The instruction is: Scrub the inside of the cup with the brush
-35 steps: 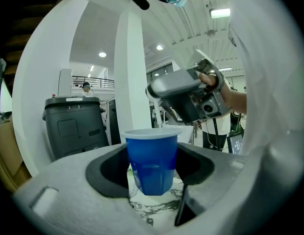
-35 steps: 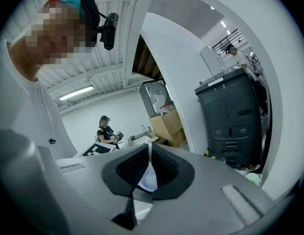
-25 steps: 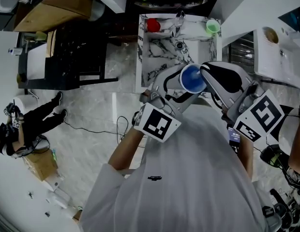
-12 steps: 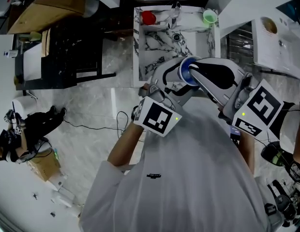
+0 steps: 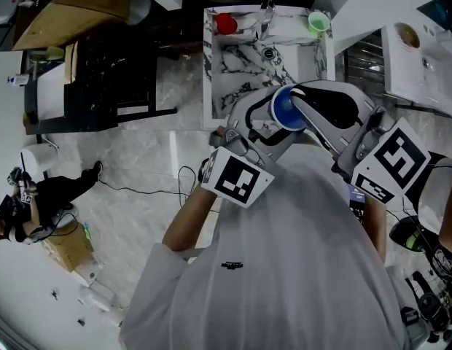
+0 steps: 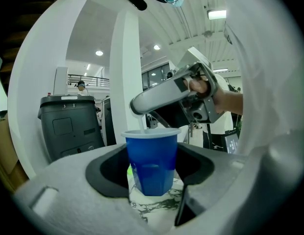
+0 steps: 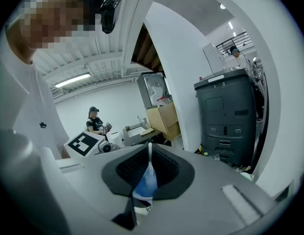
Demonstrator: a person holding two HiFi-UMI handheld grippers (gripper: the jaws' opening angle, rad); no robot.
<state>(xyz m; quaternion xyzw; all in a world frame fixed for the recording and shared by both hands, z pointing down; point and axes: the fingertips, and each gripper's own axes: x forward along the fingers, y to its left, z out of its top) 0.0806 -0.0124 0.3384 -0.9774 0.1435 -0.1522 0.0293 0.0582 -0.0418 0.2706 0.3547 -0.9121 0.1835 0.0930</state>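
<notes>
A blue cup [image 5: 287,111] is held in front of the person's chest, above the near edge of a marble sink [image 5: 220,86]. My left gripper [image 5: 268,122] is shut on the blue cup [image 6: 152,160], which stands upright between its jaws. My right gripper [image 5: 308,108] is shut on a brush with a thin white handle [image 7: 150,156]. The handle runs down into the cup [image 7: 145,186]; the brush head is hidden inside. In the left gripper view the right gripper [image 6: 177,93] hangs over the cup's rim, a hand behind it.
In the sink's far corners sit a red cup [image 5: 227,23] and a green cup [image 5: 318,22], with a faucet [image 5: 267,9] between. A black rack [image 5: 113,79] stands left. A grey bin [image 7: 226,116] and a white column [image 6: 127,77] are nearby. A person [image 5: 44,195] sits far left.
The right gripper slid left over the cup's mouth half a second ago, then drew back a little to the right. The left gripper and cup have hardly shifted.
</notes>
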